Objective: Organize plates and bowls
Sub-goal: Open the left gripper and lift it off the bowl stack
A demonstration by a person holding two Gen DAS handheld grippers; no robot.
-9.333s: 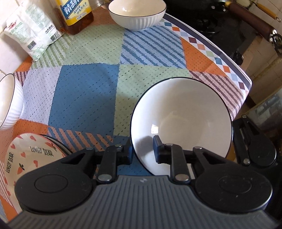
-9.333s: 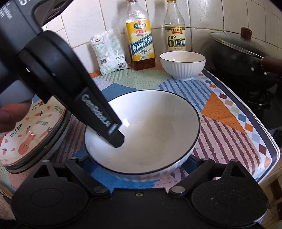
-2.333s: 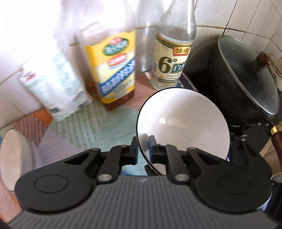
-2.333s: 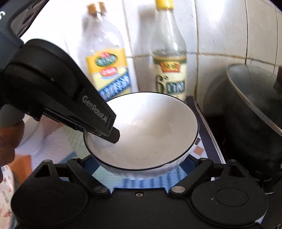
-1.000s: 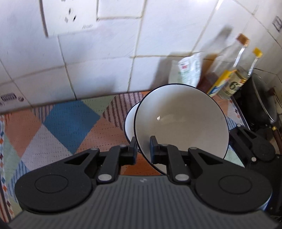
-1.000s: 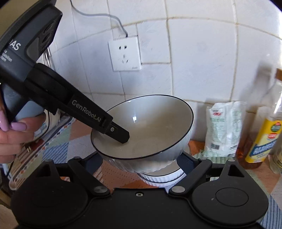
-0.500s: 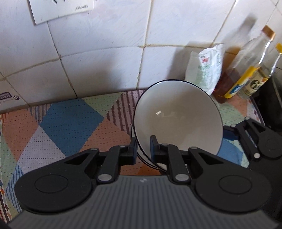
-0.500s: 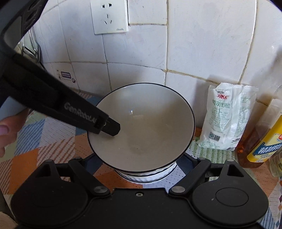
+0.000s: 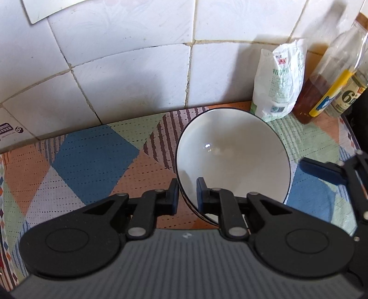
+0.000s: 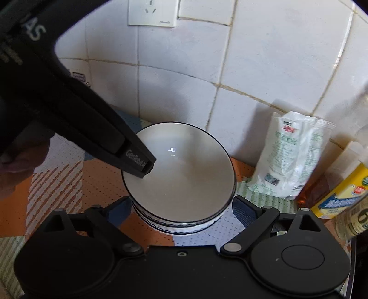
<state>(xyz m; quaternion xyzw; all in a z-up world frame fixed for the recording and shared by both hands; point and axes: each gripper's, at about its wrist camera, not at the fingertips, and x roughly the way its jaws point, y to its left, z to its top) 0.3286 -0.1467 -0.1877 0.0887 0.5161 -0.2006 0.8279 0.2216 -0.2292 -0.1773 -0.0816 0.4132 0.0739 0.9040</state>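
Left hand-held gripper [image 9: 186,195] straddles the near rim of the white bowl [image 9: 232,158] with a visible gap, released or barely pinching, cannot tell. Only the right wrist view shows the bowl nested in a second ribbed bowl [image 10: 184,226] on the desk [image 10: 57,184], right hand-held gripper [image 10: 181,207] spread wide around the stack. Patchwork cloth, white tiled wall [image 9: 126,69], wall socket [image 10: 153,12], white bag [image 9: 279,80], bottles [image 9: 326,76] at right.
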